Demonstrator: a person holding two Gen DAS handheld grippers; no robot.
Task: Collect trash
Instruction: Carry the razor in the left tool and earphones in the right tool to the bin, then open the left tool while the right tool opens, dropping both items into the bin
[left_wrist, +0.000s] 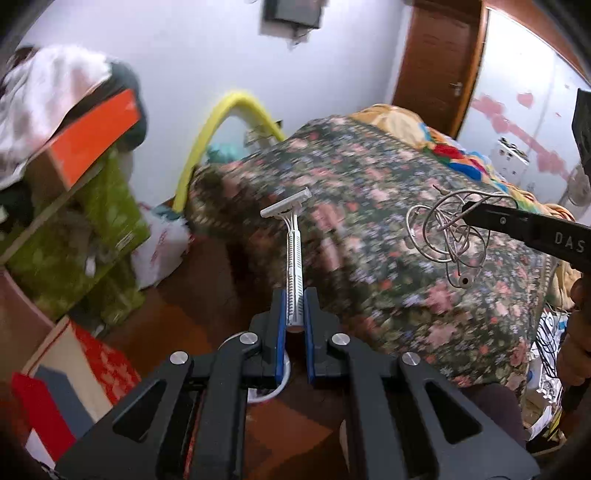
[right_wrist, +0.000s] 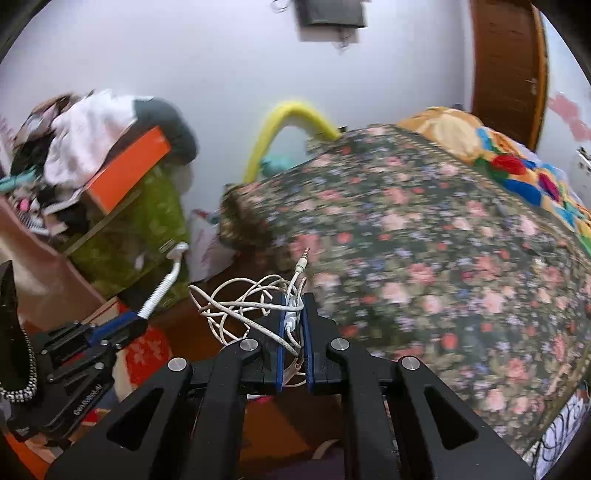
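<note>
Left wrist view: our left gripper (left_wrist: 294, 310) pinches a razor (left_wrist: 293, 254) at frame centre, handle upright, head topmost. Our right gripper (right_wrist: 293, 314) clamps tangled earphones (right_wrist: 255, 306), plug pointing up.

Looks like a cluttered bedroom: floral-covered bed (right_wrist: 424, 258) at right, clothes pile (right_wrist: 92, 129) upper left, wooden door (right_wrist: 506, 62) upper right.

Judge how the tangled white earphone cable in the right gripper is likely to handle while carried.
The tangled white earphone cable probably stays floppy: loops droop outside the right gripper. It looks light, being thin wire. Loose loops and the jack plug could snag.
</note>
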